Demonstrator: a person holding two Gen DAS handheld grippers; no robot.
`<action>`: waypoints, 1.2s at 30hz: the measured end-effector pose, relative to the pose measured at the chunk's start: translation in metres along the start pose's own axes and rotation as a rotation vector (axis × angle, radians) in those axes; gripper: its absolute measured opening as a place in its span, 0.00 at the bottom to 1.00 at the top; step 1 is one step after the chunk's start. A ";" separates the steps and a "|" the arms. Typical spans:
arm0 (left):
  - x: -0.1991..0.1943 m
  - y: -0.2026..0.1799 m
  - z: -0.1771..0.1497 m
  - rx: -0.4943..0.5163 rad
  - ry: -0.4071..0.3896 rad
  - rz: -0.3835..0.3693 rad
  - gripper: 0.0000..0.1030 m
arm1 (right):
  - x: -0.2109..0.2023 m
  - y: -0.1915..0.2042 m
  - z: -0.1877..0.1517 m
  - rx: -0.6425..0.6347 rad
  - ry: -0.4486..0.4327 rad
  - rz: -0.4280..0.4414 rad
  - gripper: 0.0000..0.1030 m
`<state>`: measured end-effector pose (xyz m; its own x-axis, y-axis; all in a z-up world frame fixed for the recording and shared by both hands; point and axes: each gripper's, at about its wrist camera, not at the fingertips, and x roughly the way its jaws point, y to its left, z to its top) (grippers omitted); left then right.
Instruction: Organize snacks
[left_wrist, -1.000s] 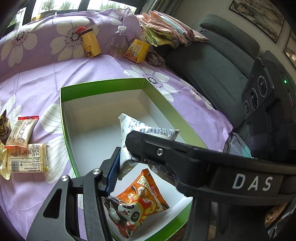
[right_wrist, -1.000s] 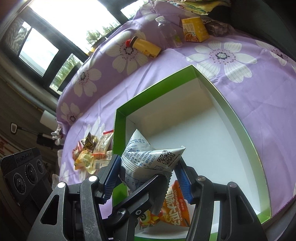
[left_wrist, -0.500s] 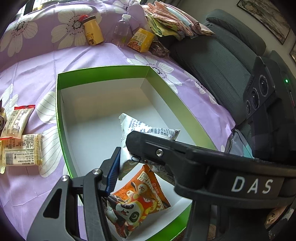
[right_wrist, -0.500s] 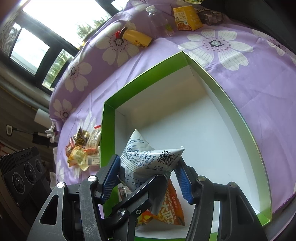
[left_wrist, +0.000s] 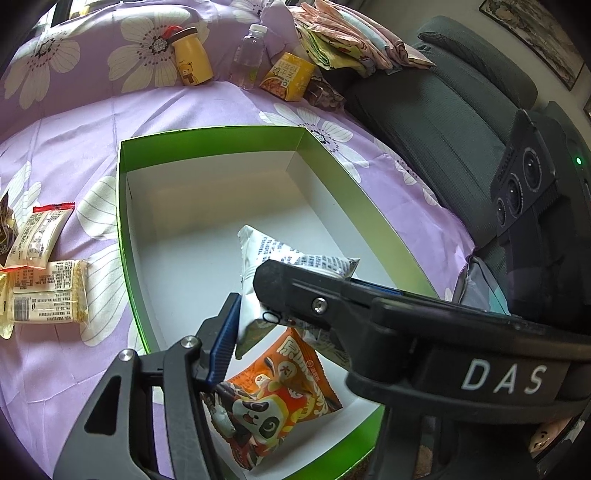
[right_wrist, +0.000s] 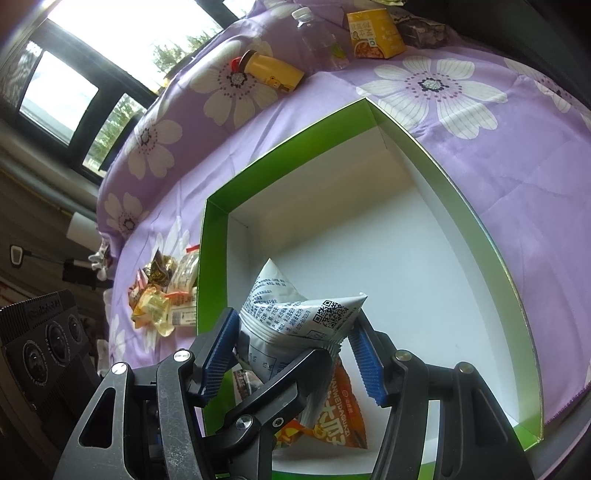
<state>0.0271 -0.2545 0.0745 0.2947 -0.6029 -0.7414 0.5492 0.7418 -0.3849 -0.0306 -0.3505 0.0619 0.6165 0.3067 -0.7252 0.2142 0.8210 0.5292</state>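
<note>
1. The white snack packet stood tilted over the near end of the green box, above an orange snack bag that lay on the box floor.
2. The right gripper had its blue pads against both sides of the packet, clamped on it.
3. The left gripper also reached the packet; its jaws were opening, with the packet between them and one blue pad at its side.
4. More wrapped snacks lay on the purple flowered cloth left of the box.
5. A yellow bottle, a clear bottle and a yellow carton sat at the far side.
</note>
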 end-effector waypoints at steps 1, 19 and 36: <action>-0.002 0.000 0.000 0.000 -0.002 0.001 0.56 | -0.001 0.000 0.000 0.000 -0.001 0.002 0.60; -0.112 0.040 -0.018 -0.078 -0.215 0.046 0.87 | -0.051 0.022 -0.004 -0.019 -0.239 -0.038 0.81; -0.169 0.189 -0.097 -0.296 -0.267 0.342 0.99 | -0.038 0.084 -0.019 -0.151 -0.263 -0.025 0.87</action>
<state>0.0054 0.0160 0.0739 0.6285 -0.3372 -0.7009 0.1534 0.9372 -0.3134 -0.0503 -0.2841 0.1253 0.7920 0.1664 -0.5874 0.1285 0.8951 0.4269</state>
